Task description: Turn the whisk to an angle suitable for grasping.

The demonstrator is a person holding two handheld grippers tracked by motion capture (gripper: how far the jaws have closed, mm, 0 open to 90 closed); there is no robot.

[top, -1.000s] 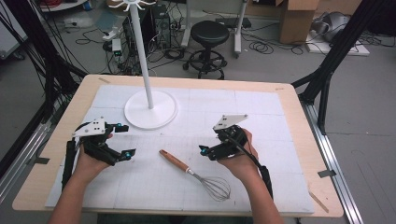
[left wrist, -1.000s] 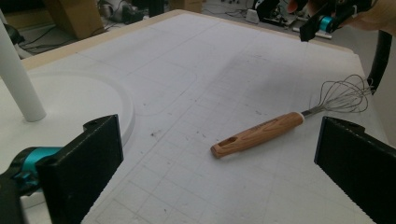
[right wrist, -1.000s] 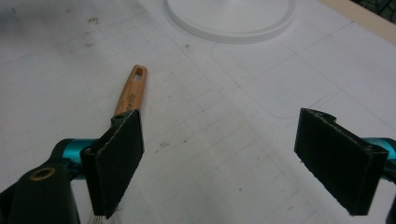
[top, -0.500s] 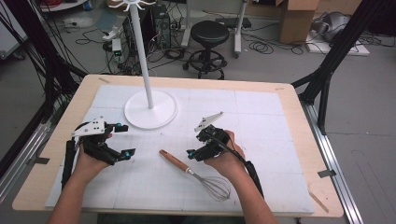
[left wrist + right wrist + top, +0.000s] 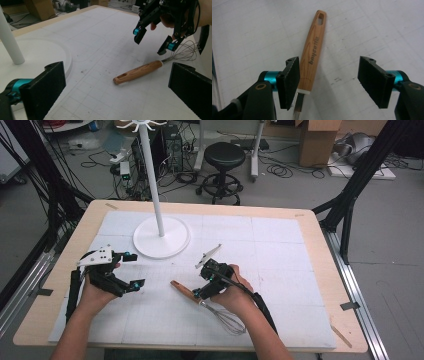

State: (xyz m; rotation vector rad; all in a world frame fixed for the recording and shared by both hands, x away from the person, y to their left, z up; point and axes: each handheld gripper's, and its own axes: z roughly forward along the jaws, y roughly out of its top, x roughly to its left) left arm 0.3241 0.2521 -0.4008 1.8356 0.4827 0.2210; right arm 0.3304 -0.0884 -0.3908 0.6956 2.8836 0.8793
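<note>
1. Two claws are at work over the tabletop, one in each of my hands.
2. My right claw sits at lower centre of the high view, above the whisk.
3. Its jaws have just been closing and are part-way together. In the right gripper view the wooden handle lies between them, hard against the left pad; the right pad stands clear of it, so nothing is pinched.
4. The whisk lies flat on the white mat, handle toward upper left of the high view, wire loops toward lower right, beside my right hand.
5. My left claw hangs at left of the high view, jaws spread wide, holding nothing, well apart from the whisk.
6. The white stand rests at upper centre-left, its round base just beyond my left claw.
</note>
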